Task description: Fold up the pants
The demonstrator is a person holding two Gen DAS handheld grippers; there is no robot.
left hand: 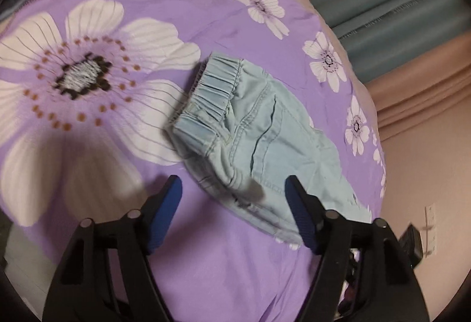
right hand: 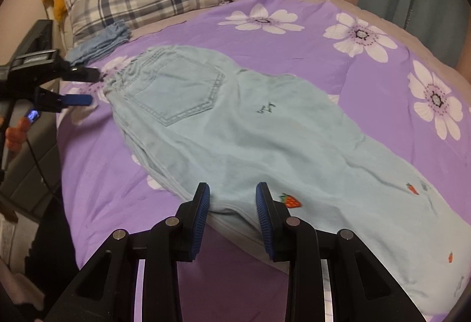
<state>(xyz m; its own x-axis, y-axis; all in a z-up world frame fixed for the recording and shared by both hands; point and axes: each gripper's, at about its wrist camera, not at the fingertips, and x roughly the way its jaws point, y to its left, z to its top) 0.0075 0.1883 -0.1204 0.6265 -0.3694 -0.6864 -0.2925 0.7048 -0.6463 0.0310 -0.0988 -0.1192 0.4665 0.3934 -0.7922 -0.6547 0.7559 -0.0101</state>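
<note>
Right wrist view: the pants [right hand: 235,128] run lengthwise from the spread left gripper [right hand: 85,88] at their waistband toward the spread right gripper [right hand: 232,192] over the leg edge near the bedspread's [right hand: 338,36] front edge.

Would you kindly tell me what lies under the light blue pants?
The pants lie flat on the purple flowered sheet, partly covering some printed flowers. Anything else beneath them is hidden by the fabric.

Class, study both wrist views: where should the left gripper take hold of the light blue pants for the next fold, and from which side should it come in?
Probably the elastic waistband of the pants. It lies at the end nearest the left gripper, bunched into a thick ridge that open fingers can straddle. Come in from the waist end, along the purple floral sheet. The right gripper is already at the leg edge.
</note>
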